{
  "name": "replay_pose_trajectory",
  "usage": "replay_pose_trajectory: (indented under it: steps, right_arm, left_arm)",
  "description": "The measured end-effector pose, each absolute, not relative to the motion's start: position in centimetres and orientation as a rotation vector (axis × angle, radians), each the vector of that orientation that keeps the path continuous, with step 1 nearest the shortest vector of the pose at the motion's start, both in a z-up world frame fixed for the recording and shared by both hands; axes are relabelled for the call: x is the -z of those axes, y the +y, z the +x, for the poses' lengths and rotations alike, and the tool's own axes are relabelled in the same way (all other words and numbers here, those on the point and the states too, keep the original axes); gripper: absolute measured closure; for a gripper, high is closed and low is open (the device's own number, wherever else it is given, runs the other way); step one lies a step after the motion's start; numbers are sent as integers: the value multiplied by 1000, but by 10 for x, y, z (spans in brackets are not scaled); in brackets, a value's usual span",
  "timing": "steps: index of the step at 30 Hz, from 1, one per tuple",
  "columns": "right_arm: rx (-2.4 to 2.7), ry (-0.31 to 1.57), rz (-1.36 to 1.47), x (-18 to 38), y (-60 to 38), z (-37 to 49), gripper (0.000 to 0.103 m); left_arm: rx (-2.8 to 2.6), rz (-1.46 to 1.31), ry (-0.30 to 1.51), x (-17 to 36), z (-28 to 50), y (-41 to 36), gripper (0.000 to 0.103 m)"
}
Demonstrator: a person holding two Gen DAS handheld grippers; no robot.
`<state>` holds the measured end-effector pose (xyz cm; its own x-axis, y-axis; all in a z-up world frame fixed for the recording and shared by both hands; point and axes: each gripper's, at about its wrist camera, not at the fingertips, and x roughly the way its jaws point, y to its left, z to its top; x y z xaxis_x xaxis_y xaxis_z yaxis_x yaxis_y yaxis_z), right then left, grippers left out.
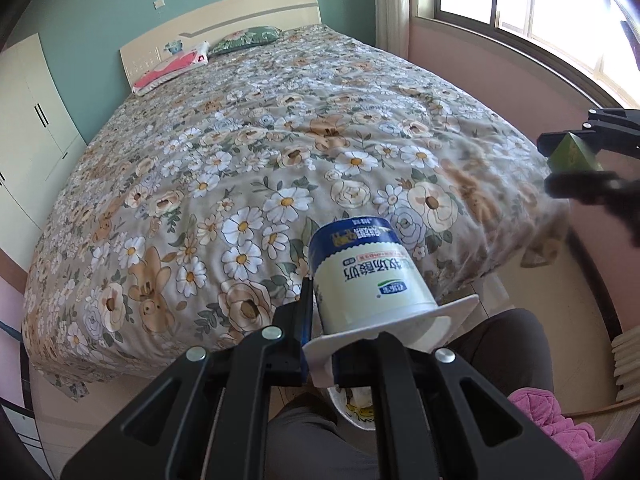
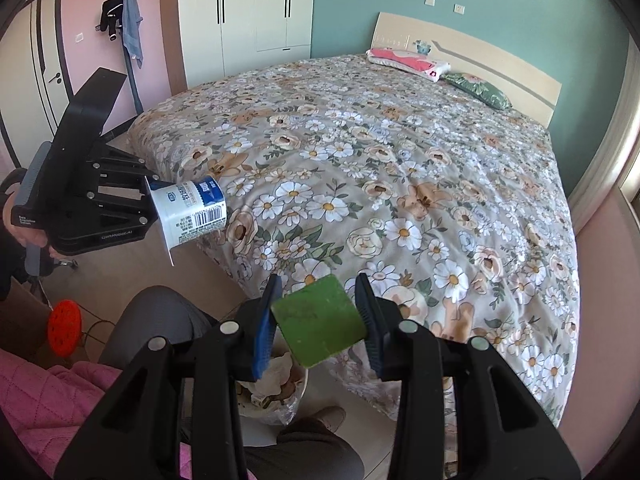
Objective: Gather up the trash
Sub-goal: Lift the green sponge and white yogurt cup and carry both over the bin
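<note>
My left gripper [image 1: 320, 344] is shut on the rim of a white and blue yogurt cup [image 1: 368, 276], held in the air at the foot of the bed. The cup also shows in the right wrist view [image 2: 192, 212] with the left gripper [image 2: 148, 204] behind it. My right gripper [image 2: 320, 312] is shut on a small green carton [image 2: 320, 316], held above a trash bin [image 2: 298, 396] on the floor. The bin holds crumpled paper and also shows under the left gripper [image 1: 356, 412]. The right gripper [image 1: 576, 160] with the green carton [image 1: 572, 156] shows at the right edge.
A large bed with a floral cover [image 1: 256, 152] fills both views, with pillows [image 1: 168, 68] at the headboard. The person's grey-trousered legs [image 2: 160, 320] and a pink quilted garment [image 2: 48, 392] are below. A red stool [image 2: 64, 326] stands left. A wardrobe [image 2: 248, 12] stands behind.
</note>
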<state>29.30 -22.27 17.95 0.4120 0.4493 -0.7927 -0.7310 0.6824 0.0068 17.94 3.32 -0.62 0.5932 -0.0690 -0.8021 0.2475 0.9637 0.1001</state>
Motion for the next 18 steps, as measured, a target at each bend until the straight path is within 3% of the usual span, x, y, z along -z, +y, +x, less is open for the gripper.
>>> replay_pose_trajectory:
  steps: [18]
  right_arm:
    - [-849,1127,-364,-36,-191,282,64]
  left_arm:
    - [220,180,1142,141,180,25,93]
